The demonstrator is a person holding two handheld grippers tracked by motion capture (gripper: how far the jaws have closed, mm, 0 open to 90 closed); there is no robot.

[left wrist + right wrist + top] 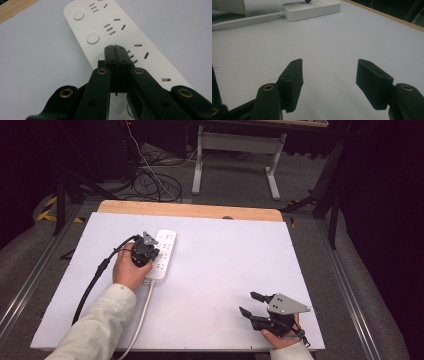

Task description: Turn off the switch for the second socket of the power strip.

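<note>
Power strip (162,254) lies on the desk's (225,270) far left; left tongs (115,47), pressed together and empty, bear on its face. Right tongs (329,75) gape idle. Off-centre pressure could skid the strip or miss its button (92,38).

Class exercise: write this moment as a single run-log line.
left gripper: shut, tips on power strip beside a round button | right gripper: open, nothing between jaws, over table

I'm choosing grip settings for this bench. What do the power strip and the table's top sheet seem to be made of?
Power strip: likely hard moulded plastic, smooth white, with a faint sheen and crisp slots. Top sheet: a matte, pale, even surface, perhaps laminate or a mat. A wood-look board edge shows at the far side.
</note>
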